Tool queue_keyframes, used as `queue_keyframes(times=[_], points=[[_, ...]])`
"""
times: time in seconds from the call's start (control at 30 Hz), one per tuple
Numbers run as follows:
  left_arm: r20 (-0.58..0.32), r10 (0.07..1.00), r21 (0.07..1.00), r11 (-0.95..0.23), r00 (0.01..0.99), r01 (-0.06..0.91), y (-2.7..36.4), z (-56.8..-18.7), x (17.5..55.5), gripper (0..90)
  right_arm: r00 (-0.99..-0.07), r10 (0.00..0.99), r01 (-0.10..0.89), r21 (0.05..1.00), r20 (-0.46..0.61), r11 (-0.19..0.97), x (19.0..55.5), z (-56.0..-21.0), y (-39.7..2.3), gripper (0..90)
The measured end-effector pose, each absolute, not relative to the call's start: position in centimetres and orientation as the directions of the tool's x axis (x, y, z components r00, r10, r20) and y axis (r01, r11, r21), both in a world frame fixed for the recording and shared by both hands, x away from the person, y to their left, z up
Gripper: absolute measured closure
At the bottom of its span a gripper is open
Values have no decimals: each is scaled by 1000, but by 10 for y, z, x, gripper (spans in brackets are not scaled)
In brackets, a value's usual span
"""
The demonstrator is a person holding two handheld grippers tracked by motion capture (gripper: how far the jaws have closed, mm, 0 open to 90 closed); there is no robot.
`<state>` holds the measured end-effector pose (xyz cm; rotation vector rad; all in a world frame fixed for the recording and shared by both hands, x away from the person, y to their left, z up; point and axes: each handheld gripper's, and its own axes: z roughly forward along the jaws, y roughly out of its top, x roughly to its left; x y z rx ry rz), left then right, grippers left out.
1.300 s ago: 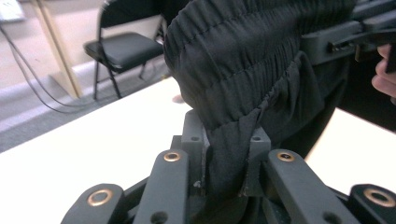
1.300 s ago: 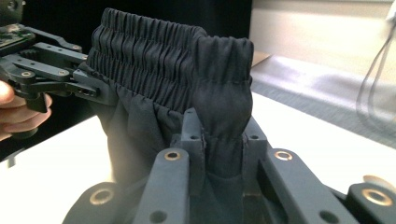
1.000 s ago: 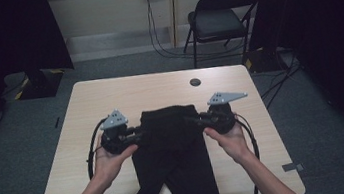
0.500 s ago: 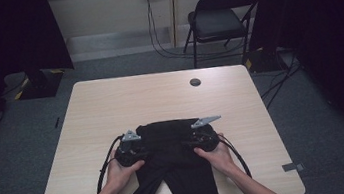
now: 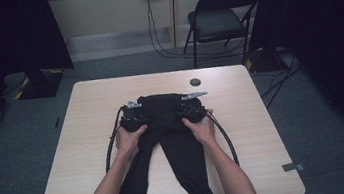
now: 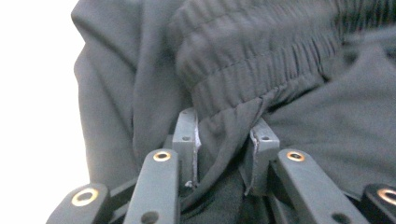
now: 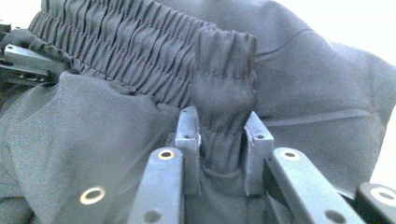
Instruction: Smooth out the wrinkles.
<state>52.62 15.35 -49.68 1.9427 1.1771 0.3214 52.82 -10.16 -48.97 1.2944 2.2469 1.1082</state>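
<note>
Trousers lying on a table, waistband toward the far edge, two legs spreading toward the near edge and running off it. Left gripper at the left end of the waistband, right gripper at the right end, both low over the tabletop, cables looping outward on either side. Small disc on the table beyond the waistband, to the right. Folding chair on the floor behind the table.
</note>
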Motion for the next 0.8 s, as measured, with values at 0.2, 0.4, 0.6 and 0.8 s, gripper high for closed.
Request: queue_keyframes(times=[0.2,0.4,0.6,0.8], points=[[-159,808,764,-264,567,589,163,-477,520,474,-538,839,558,781,82,281,522,-474,-109,467],[-106,756,799,-322,646,508,181,-444,482,387,-571,816,484,841,96,240,489,-439,-133,413],[-83,690,757,-425,719,496,195,-441,425,449,-678,724,484,819,129,308,426,-449,-134,588],[-137,628,747,-442,766,497,201,-452,373,514,-762,631,481,782,150,395,384,-462,-122,723]])
